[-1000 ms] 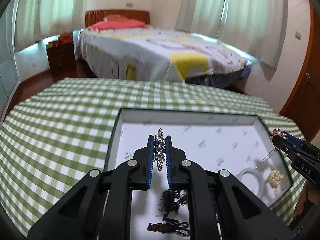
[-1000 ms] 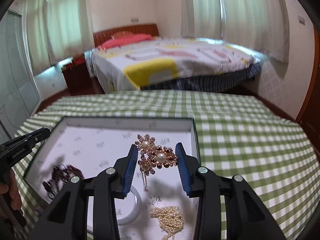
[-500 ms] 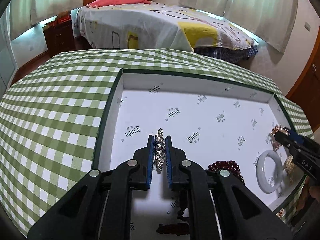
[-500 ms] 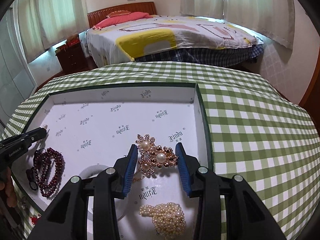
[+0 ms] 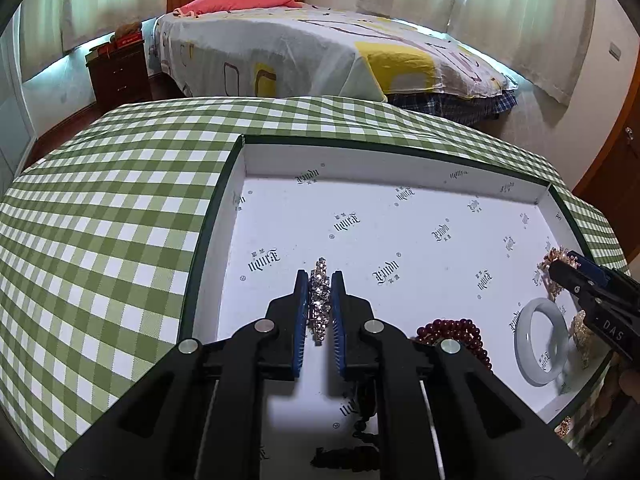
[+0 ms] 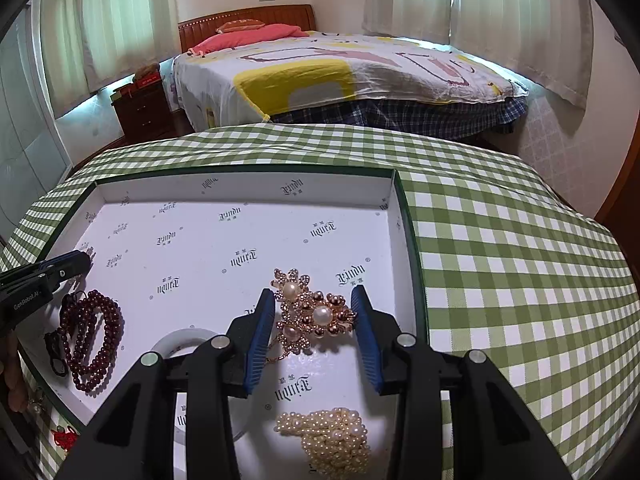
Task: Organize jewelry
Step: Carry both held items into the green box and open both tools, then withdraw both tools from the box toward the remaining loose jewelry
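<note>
Bedroom w/ a bed (image 5: 320,52) under a patterned sheet in the bkgd; up front a counter under green-and-white checked cloth (image 5: 100,240), carrying the shallow white printed-paper box w/ dark green rim (image 5: 360,164). That box is your landmark.

Since a second ago you've brought both hands down and tipped them: the views went from looking across the room to looking into the box, and the last half second shows no further shift. So both pieces are now low over the box floor, prob. ready to set down.

Your left gripper (image 5: 320,280): jaws pressed nearly together, pinching the slim silver rhinestone brooch (image 5: 320,296) upright. It's over the box's left half, nearer the left wall than the centre.

Your right gripper (image 6: 316,300): jaws part spread, gripping the gold flower brooch w/ pearls (image 6: 312,312) across its width; a thin chain hangs from it toward the box floor. It's over the box's right half, just inside the right wall.

Already in the box: dark red bead bracelet (image 6: 92,336) and white jade-like bangle (image 5: 540,344) near the front edge, cream seed-pearl cluster (image 6: 328,436) at the front right corner.

Whether either brooch touches the box floor yet, can't tell. Both drop spots look bare, well apart from the beads. Release looks like the next step, imo; watch the chain snagging on the right jaws.
</note>
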A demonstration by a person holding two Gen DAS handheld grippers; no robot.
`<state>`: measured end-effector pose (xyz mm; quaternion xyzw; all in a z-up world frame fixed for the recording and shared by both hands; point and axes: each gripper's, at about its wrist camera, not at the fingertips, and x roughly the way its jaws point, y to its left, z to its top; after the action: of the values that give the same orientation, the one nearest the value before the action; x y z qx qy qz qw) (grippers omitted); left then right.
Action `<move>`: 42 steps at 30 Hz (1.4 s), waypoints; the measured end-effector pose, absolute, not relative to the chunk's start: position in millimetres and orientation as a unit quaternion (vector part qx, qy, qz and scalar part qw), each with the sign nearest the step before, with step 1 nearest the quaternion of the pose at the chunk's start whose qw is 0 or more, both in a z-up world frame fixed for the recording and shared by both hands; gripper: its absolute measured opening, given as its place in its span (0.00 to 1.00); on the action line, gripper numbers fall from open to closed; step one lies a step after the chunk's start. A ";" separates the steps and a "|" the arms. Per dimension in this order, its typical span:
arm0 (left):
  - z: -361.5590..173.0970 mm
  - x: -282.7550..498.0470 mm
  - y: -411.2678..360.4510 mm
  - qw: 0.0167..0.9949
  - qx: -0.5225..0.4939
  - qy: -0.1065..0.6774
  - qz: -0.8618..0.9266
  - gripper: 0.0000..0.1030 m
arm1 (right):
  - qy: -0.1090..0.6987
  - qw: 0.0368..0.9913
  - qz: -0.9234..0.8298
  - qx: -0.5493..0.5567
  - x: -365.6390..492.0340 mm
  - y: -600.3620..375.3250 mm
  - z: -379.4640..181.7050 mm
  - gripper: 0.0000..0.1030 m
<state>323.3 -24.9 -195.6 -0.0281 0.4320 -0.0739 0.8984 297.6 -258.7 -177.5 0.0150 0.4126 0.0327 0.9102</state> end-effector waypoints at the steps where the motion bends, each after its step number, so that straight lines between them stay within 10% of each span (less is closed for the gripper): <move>1: -195.6 323.1 -24.5 0.898 -0.028 0.432 -0.074 0.12 | 0.413 0.910 0.033 0.015 297.7 -258.9 -177.2 0.39; 17: -194.1 323.3 -31.7 0.897 -0.031 0.431 -0.091 0.30 | 0.409 0.911 0.042 0.023 295.2 -260.9 -175.8 0.45; 27: -184.9 314.6 -38.9 0.903 -0.028 0.415 -0.106 0.58 | 0.390 0.919 0.048 0.031 287.4 -261.0 -167.0 0.55; 42: -129.3 267.6 -12.8 0.937 -0.023 0.338 -0.081 0.66 | 0.346 0.936 0.047 0.048 247.8 -256.6 -125.7 0.58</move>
<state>267.6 -12.8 -129.3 -0.0233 0.3384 -0.0808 0.9372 247.8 -256.6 -125.7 0.0485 0.3457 0.0466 0.9359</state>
